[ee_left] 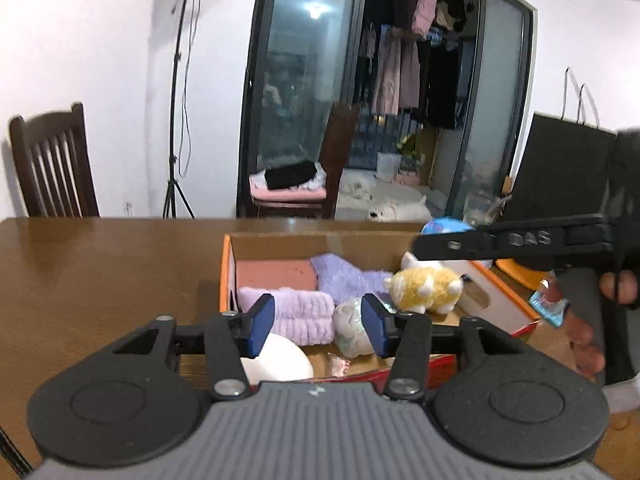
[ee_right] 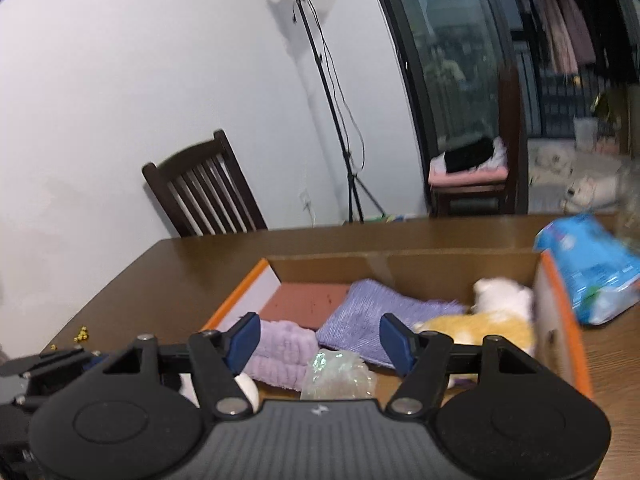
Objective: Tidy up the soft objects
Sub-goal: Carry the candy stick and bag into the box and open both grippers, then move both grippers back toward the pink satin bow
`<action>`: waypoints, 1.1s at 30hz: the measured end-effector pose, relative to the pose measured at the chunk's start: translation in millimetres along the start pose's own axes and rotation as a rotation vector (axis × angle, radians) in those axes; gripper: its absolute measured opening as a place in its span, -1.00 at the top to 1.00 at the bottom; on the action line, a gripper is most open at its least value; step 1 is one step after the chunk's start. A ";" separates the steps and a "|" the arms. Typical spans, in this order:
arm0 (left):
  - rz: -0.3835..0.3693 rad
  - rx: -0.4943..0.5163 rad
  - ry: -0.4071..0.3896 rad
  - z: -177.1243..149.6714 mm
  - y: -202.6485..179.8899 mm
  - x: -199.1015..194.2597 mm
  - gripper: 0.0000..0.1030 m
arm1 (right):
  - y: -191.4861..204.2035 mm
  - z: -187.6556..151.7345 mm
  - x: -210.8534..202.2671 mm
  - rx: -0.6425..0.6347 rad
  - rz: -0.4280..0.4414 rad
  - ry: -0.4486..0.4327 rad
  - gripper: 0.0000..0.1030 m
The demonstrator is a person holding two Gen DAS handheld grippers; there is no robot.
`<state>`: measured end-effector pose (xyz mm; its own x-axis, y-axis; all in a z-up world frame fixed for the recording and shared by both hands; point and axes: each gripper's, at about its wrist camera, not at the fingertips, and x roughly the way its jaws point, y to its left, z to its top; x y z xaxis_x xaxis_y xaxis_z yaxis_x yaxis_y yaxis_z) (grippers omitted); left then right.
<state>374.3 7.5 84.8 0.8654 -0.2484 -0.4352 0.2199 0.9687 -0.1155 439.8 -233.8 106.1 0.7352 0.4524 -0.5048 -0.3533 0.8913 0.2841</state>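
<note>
We hold both grippers, left (ee_left: 318, 326) and right (ee_right: 320, 340), part-open and empty above the box (ee_right: 400, 258), its soft things (ee_left: 292, 312) packed.

1 box (ee_right: 400, 264), 2 purple cloths (ee_right: 372, 308), 1 plush (ee_right: 480, 326), 2 chairs (ee_left: 52, 164).

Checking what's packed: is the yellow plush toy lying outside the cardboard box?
No, the yellow plush toy lies inside the cardboard box, beside the purple cloth.
</note>
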 end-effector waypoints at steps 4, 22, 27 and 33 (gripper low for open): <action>0.018 -0.002 -0.053 -6.3 -8.3 -48.2 -0.34 | 8.0 -7.3 -57.0 -0.046 -0.036 -0.044 -0.38; 0.011 -0.023 -0.100 -146.1 -58.3 -209.6 -0.63 | 84.8 -182.2 -243.3 -0.182 -0.119 -0.243 -0.60; -0.035 -0.020 -0.031 -186.7 -70.2 -216.2 -0.63 | 85.5 -237.4 -267.1 -0.055 -0.100 -0.231 -0.59; -0.048 -0.046 0.022 -196.7 -70.1 -201.3 -0.60 | 81.8 -266.4 -259.7 -0.012 -0.124 -0.166 -0.39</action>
<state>96.1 -11.2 4.9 0.8438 -0.2954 -0.4480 0.2399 0.9544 -0.1774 65.9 -270.3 43.3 0.8585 0.3287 -0.3936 -0.2602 0.9406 0.2179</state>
